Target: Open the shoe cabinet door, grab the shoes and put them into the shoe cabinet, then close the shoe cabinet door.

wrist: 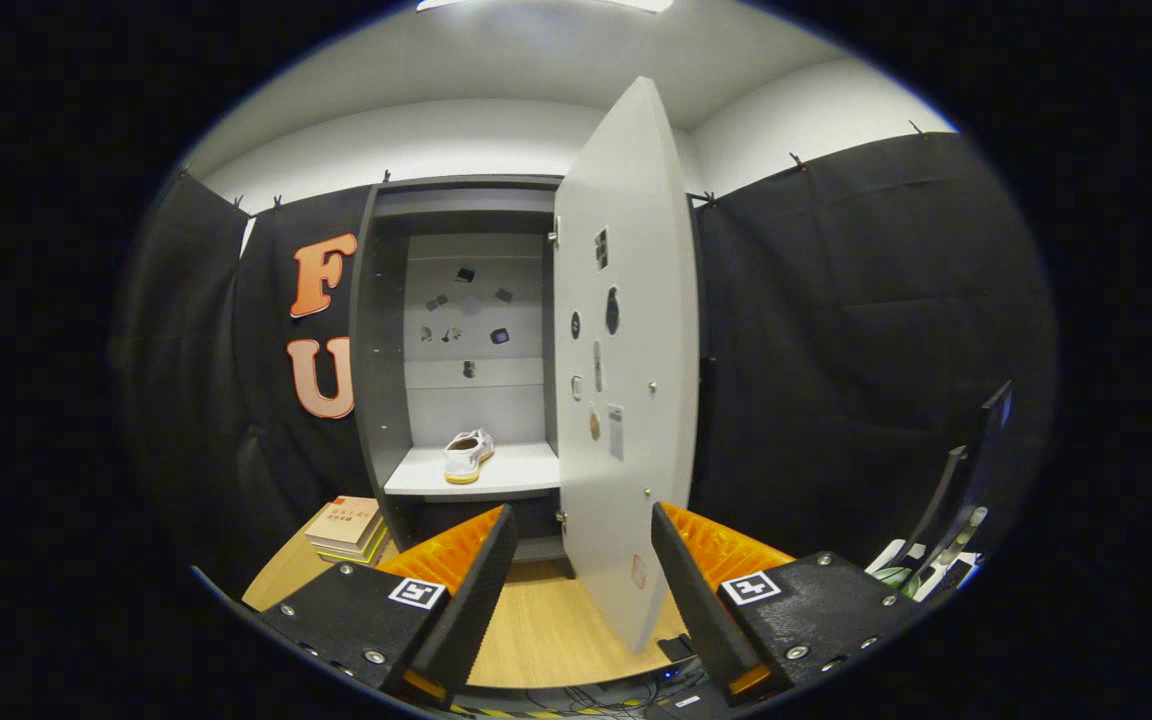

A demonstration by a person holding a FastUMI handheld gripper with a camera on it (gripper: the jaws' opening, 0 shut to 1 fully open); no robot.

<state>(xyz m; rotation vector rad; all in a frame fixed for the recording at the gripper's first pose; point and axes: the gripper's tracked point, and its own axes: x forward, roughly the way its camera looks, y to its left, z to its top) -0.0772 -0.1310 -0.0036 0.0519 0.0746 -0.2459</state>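
Cloth-walled recording booth (pixel 866 300), cabinet (pixel 381 350) inside

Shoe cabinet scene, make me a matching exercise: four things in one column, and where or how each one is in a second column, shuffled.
Things:
1. shoe
2. cabinet door
3. stack of books
4. fingers of the gripper

Places or states:
A. on the floor left of the cabinet
B. open, holding nothing
C. on the cabinet shelf
D. swung open, just ahead of the fingers

Pairs: 1-C, 2-D, 3-A, 4-B

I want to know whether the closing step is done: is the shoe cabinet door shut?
No, the door stands swung open, showing the shoe on the shelf; the open gripper holds nothing.
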